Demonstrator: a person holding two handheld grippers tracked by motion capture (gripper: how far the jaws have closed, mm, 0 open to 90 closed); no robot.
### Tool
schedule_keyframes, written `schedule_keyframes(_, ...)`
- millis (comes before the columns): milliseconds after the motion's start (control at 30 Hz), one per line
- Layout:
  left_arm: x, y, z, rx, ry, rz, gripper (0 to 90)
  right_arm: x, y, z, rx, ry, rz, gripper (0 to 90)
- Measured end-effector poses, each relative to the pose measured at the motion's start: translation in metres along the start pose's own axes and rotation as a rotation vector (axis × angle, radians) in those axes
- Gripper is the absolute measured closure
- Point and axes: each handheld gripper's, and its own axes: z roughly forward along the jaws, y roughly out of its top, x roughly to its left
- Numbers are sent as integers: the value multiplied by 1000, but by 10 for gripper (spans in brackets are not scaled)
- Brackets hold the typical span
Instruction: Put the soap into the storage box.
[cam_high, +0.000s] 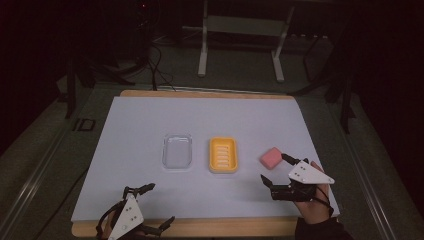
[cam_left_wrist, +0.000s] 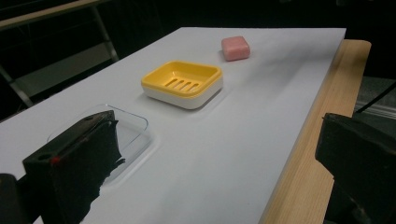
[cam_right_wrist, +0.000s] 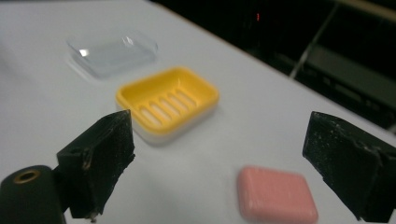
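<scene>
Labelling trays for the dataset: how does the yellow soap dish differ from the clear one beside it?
The yellow soap dish is opaque; the clear tray is see-through. The yellow soap dish has drain slots and sits on a white base; the clear tray has a plain floor. Both are empty, rounded rectangles, lying apart on the white table sheet.

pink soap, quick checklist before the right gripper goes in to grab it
1. Right gripper jaws open wide: ok.
2. Pink soap between the jaws: not ok, it lies ahead of them, untouched.
3. Soap lying flat on the white table: ok.
4. Yellow soap dish empty: ok.
5. Clear lid off the dish, lying beside it: ok.
6. Left gripper away from the soap, at the table's near edge: ok.
</scene>
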Motion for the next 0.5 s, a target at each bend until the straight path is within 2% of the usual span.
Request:
schedule_keyframes(67,0,0,0,0,1,1,5,-2,0,2,44,-16,22,88)
schedule_keyframes(133,0,0,0,0,1,1,5,-5,1,4,92,-26,67,88)
schedule_keyframes(233,0,0,0,3,1,3,5,-11,1,8,161,-8,142,88)
schedule_keyframes(300,0,0,0,2,2,2,4,-13,0,9,205,-27,177,88)
schedule_keyframes(400,0,0,1,7,3,4,5,-15,1,10,234,-66,203,87)
schedule_keyframes(433,0,0,1,8,4,4,5,-16,1,10,242,-59,210,88)
schedule_keyframes(500,-1,0,1,7,4,5,5,-17,1,12,247,-51,194,88)
